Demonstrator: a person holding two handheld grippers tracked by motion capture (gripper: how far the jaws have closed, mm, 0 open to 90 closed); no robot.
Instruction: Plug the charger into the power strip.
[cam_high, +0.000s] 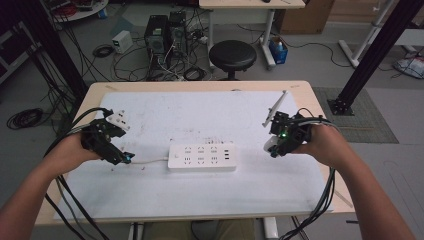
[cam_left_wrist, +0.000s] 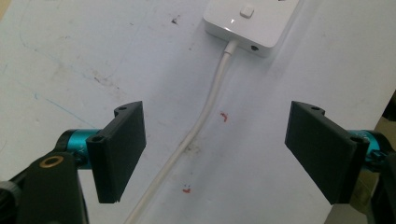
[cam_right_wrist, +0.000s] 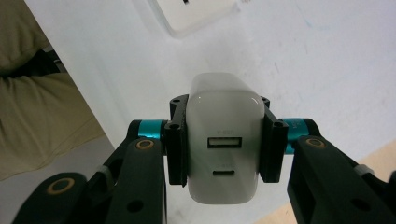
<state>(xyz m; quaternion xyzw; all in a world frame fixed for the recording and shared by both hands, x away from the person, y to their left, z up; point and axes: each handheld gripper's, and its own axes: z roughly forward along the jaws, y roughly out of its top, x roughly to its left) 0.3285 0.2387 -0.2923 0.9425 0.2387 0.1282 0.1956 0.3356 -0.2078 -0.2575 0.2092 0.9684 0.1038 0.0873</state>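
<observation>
The charger (cam_right_wrist: 223, 144) sits pinched between the right gripper (cam_right_wrist: 224, 140) jaws, its rear face with two ports toward the camera; its plug end points away toward the table, so any prongs are hidden. In the high view only a white sliver of it shows under the right gripper (cam_high: 280, 142), held above the mat (cam_high: 200, 190), right of the strip (cam_high: 202, 157). The strip lies with its long axis across the table. It is cut off at the top of both gripper views. The left gripper (cam_left_wrist: 215, 154) stands spread, straddling the cord (cam_left_wrist: 205, 112) without touching it.
</observation>
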